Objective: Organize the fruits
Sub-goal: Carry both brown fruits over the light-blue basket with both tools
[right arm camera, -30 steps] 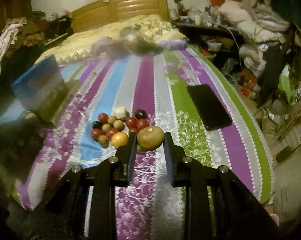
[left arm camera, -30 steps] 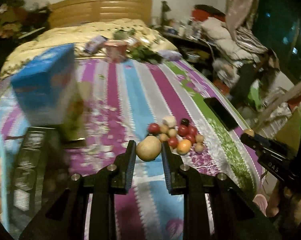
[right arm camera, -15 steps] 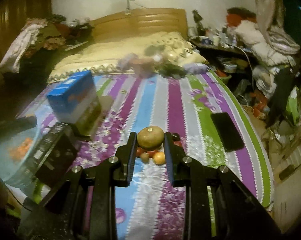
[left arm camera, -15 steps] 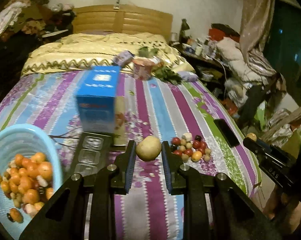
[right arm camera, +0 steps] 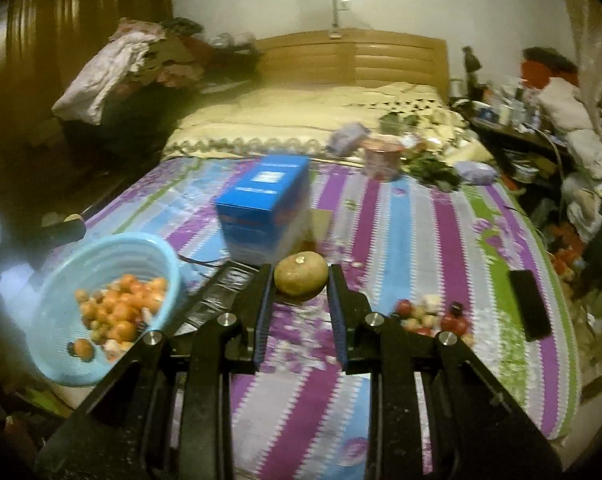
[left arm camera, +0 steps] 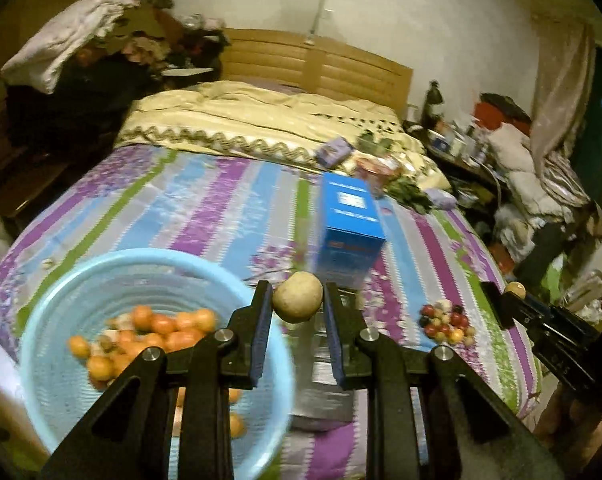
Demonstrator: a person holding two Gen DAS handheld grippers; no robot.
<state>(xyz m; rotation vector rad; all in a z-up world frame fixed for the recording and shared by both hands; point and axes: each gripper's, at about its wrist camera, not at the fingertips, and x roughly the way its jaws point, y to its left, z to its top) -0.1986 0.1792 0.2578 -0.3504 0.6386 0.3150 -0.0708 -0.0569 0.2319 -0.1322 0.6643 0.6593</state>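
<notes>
Striped bedspread (left arm camera: 205, 208): left tongs (left arm camera: 297, 312) and right tongs (right arm camera: 301, 284), each clamping a tan fruit, have swung from the small-fruit pile (left arm camera: 447, 322) toward the blue basket (left arm camera: 61, 280); drop-off likely next.

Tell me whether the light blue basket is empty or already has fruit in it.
Partly filled. The light blue basket holds a heap of small, mostly orange fruits across its bottom, well below the rim; the wall above them is bare.

Bed (right arm camera: 441, 248) with a striped purple, blue and green cover, light-blue basket (right arm camera: 157, 256) of orange fruits near its left edge, upright blue box (right arm camera: 261, 216) mid-bed, small fruit pile (left arm camera: 447, 322), black phone (right arm camera: 529, 305) toward the right edge, cream quilt (left arm camera: 261, 120) by the headboard
</notes>
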